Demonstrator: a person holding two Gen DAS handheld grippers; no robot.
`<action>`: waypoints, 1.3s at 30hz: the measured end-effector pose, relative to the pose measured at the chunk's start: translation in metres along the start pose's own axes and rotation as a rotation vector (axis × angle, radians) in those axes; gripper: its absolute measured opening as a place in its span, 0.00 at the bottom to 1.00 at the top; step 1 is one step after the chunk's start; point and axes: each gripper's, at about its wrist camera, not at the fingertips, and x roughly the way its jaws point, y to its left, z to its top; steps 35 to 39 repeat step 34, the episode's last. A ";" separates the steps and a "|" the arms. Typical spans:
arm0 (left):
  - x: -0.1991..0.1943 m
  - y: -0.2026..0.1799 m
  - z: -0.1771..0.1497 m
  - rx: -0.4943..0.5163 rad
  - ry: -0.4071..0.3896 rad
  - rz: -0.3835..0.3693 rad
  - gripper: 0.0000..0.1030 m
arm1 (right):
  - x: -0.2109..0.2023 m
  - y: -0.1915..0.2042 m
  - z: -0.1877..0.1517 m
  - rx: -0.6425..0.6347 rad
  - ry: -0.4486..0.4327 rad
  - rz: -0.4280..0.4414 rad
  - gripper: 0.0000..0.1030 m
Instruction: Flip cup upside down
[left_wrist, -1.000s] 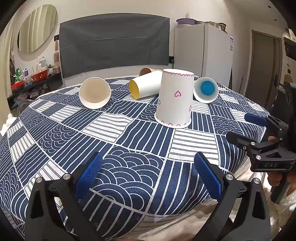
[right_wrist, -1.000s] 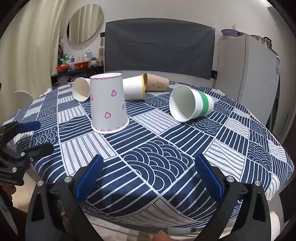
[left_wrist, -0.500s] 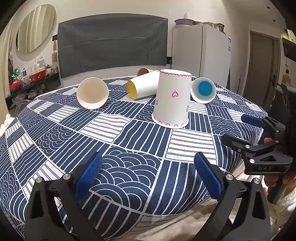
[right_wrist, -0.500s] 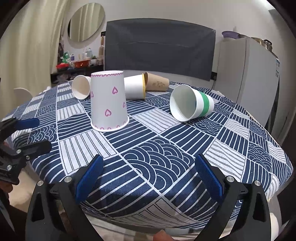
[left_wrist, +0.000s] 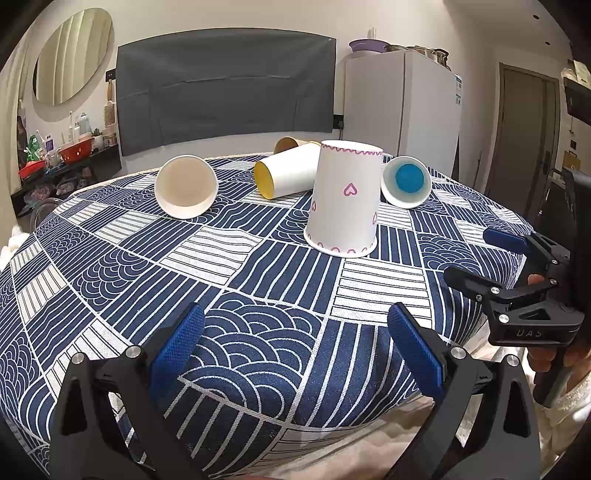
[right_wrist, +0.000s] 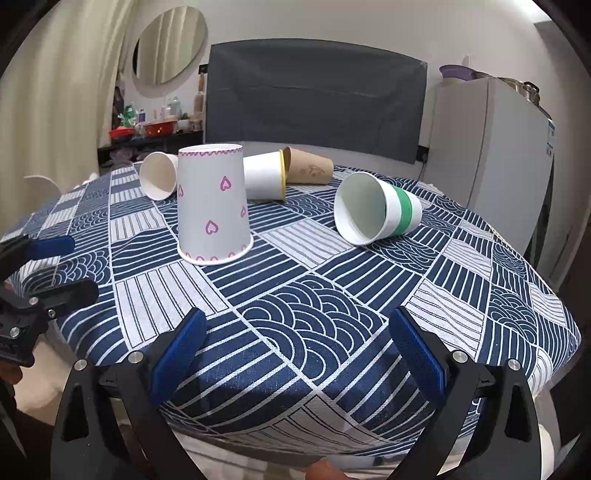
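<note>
A white paper cup with pink hearts (left_wrist: 345, 199) stands upside down, mouth on the tablecloth, near the table's middle; it also shows in the right wrist view (right_wrist: 212, 205). My left gripper (left_wrist: 295, 347) is open and empty at the table's near edge, well short of the cup. My right gripper (right_wrist: 295, 347) is open and empty at the near edge too. The right gripper shows at the right in the left wrist view (left_wrist: 491, 254). The left gripper shows at the left in the right wrist view (right_wrist: 55, 266).
Other cups lie on their sides on the blue patterned tablecloth (left_wrist: 236, 295): a plain white one (left_wrist: 184, 190), a yellow-lined one (left_wrist: 288, 175), a brown one (right_wrist: 308, 168), a green-banded one (right_wrist: 376, 212) with a blue base (left_wrist: 406, 181). A fridge (left_wrist: 402, 110) stands behind.
Both grippers have drawn back slightly and dropped lower toward the table edge. The heart cup stays put, upside down.
</note>
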 end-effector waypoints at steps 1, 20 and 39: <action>0.000 0.000 0.000 -0.001 0.000 0.000 0.94 | 0.000 -0.002 0.001 0.013 0.004 0.010 0.92; 0.000 0.003 0.001 -0.009 0.002 0.010 0.94 | 0.000 0.001 0.000 -0.012 0.002 -0.018 0.92; -0.005 0.006 0.002 -0.015 -0.028 0.040 0.94 | 0.001 0.004 0.005 -0.025 0.002 -0.004 0.92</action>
